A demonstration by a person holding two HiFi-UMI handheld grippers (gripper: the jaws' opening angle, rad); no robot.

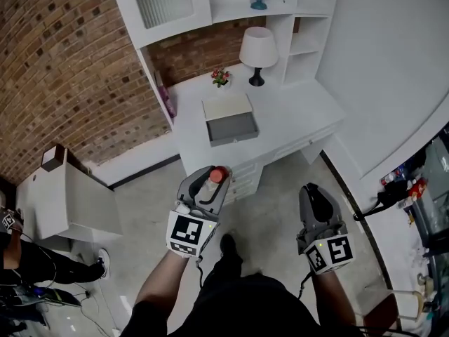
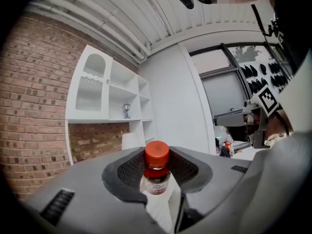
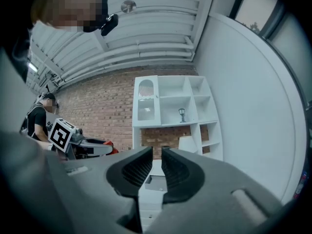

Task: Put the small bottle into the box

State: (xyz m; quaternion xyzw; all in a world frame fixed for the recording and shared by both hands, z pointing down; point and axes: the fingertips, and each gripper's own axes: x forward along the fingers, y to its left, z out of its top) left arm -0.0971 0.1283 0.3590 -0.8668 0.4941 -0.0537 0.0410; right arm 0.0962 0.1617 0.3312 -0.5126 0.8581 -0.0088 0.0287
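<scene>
at lower centre-left the left claw (image 1: 209, 182) was clamped on the small bottle (image 1: 217, 176), its long axis along the jaws, red cap leading. the open grey box (image 1: 230, 121) sat on the white surface (image 1: 295, 111) straight up-frame, well apart, nearer this claw. lower right, the right claw (image 1: 313, 194) was empty, jaws almost together.

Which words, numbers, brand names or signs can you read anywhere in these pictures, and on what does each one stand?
Nothing here can be read as text.
Label of the small bottle, held in the left gripper: bears print, too blurred to read.
Left marker cube and right marker cube: black-and-white square patterns only, no words or numbers.
Front of the box on the desk: no print visible.
</scene>
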